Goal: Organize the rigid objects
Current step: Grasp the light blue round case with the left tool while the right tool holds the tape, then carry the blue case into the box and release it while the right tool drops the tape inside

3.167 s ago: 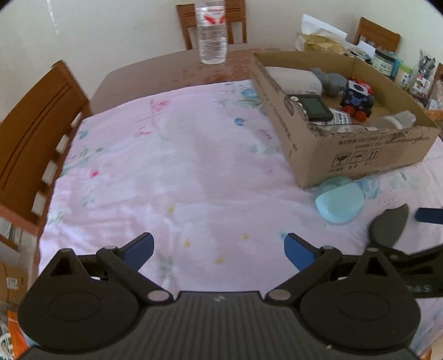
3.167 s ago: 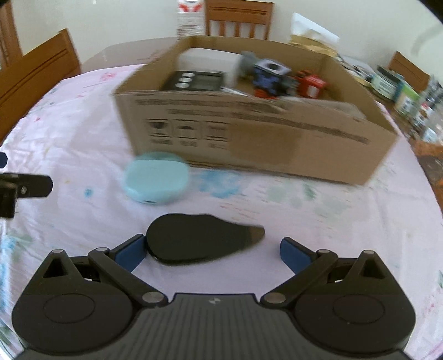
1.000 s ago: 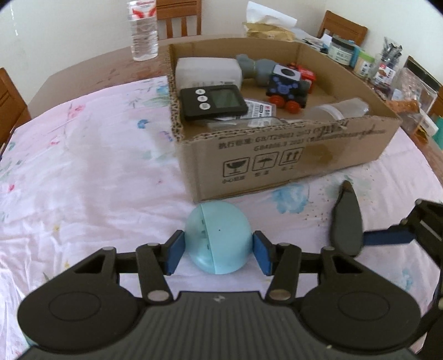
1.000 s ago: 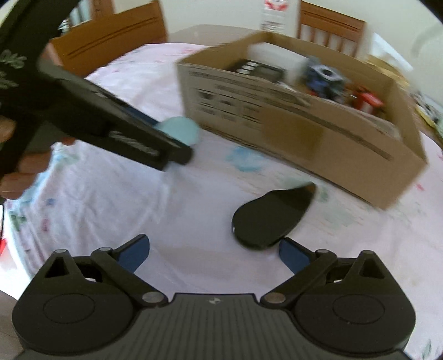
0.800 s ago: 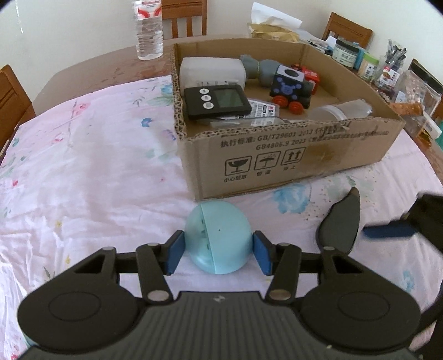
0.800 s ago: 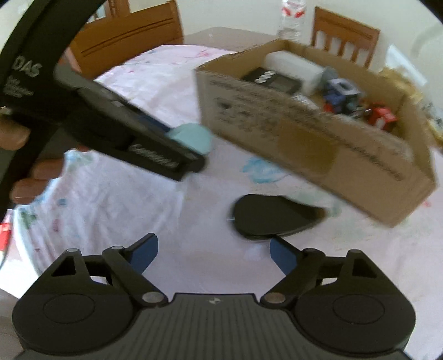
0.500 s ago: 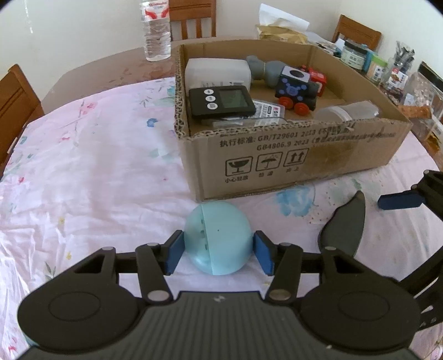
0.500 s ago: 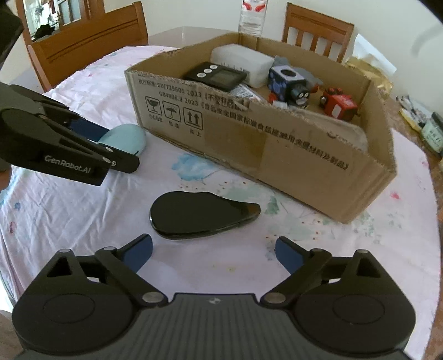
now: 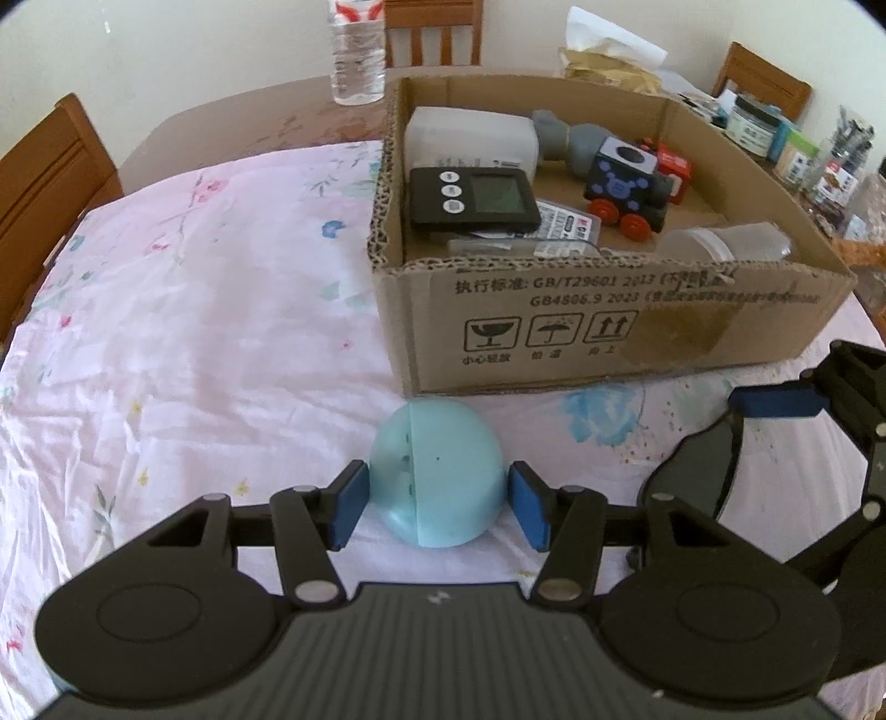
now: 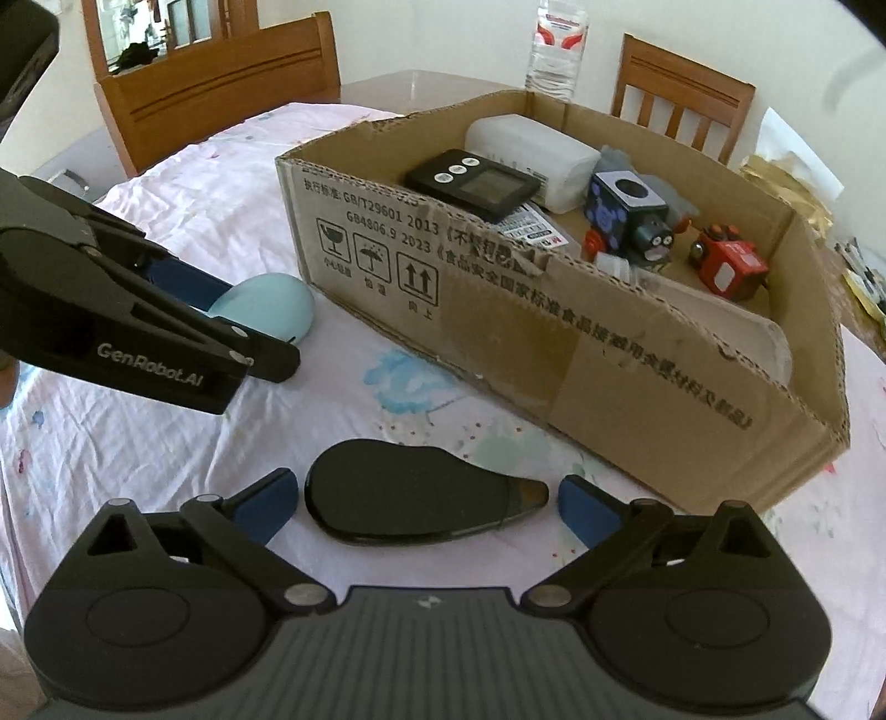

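A round light-blue case [image 9: 437, 473] lies on the pink floral cloth in front of the cardboard box [image 9: 609, 327]. My left gripper [image 9: 437, 509] is closed on the case, one blue pad on each side. The case also shows in the right wrist view [image 10: 263, 304], partly hidden behind the left gripper's fingers. A flat black teardrop-shaped object [image 10: 410, 498] lies on the cloth between the open fingers of my right gripper [image 10: 426, 507], not gripped. It shows in the left wrist view [image 9: 698, 471] too.
The box [image 10: 554, 332] holds a black timer [image 9: 473, 195], a white container [image 9: 470, 135], a grey toy, a blue toy train [image 9: 628, 183], a red toy [image 10: 728, 266] and a clear bottle. A water bottle [image 9: 357, 50], wooden chairs and jars at the far right surround the table.
My left gripper went to the blue case and closed on it, and has since held it still. My right gripper swung round and moved in, its open fingers now flanking the black object.
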